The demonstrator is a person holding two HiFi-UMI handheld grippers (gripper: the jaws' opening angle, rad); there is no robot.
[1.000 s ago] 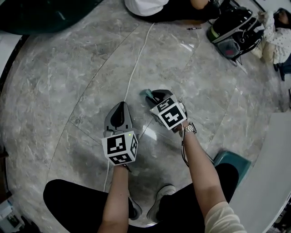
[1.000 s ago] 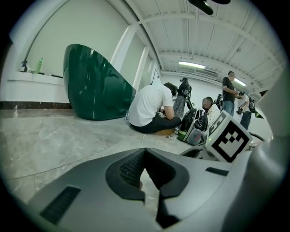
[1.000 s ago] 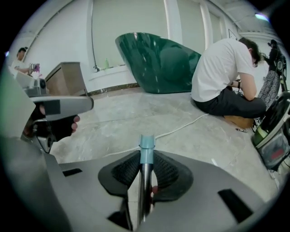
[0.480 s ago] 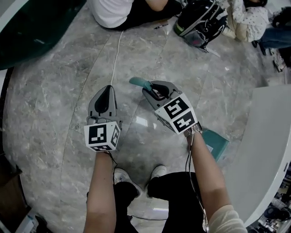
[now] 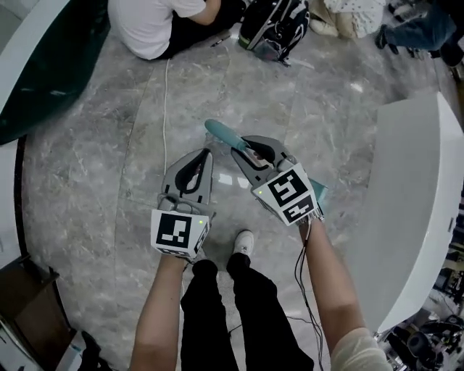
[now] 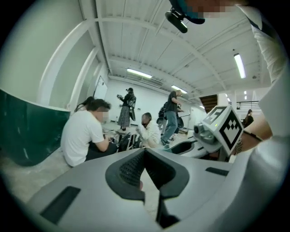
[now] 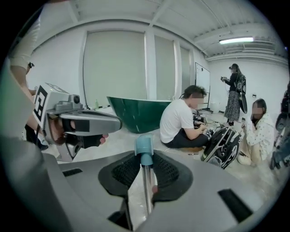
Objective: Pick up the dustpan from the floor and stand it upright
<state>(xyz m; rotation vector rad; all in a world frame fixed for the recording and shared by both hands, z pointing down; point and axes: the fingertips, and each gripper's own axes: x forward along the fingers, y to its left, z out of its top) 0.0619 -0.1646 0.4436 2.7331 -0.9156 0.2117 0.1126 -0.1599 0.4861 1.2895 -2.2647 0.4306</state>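
The dustpan has a metal rod handle with a teal grip (image 5: 222,133) and a teal pan (image 5: 320,192), which is mostly hidden behind the right marker cube. My right gripper (image 5: 250,149) is shut on the rod just below the teal grip, holding the dustpan off the floor. In the right gripper view the rod and teal grip (image 7: 145,146) run up between the pads of that gripper (image 7: 145,168). My left gripper (image 5: 204,156) hangs beside it to the left, apart from the dustpan. Its jaws (image 6: 145,156) meet at the tips with nothing between them.
A white counter (image 5: 413,196) stands close on the right. A dark green tub (image 5: 51,65) curves along the top left. A seated person in a white shirt (image 5: 156,22) and a backpack (image 5: 275,25) are ahead. A white cable (image 5: 165,123) crosses the floor. My shoe (image 5: 243,243) is below the grippers.
Both grippers have risen well above the floor, and the dustpan has come up with the right one. The floor now looks farther away, and my legs are straighter.
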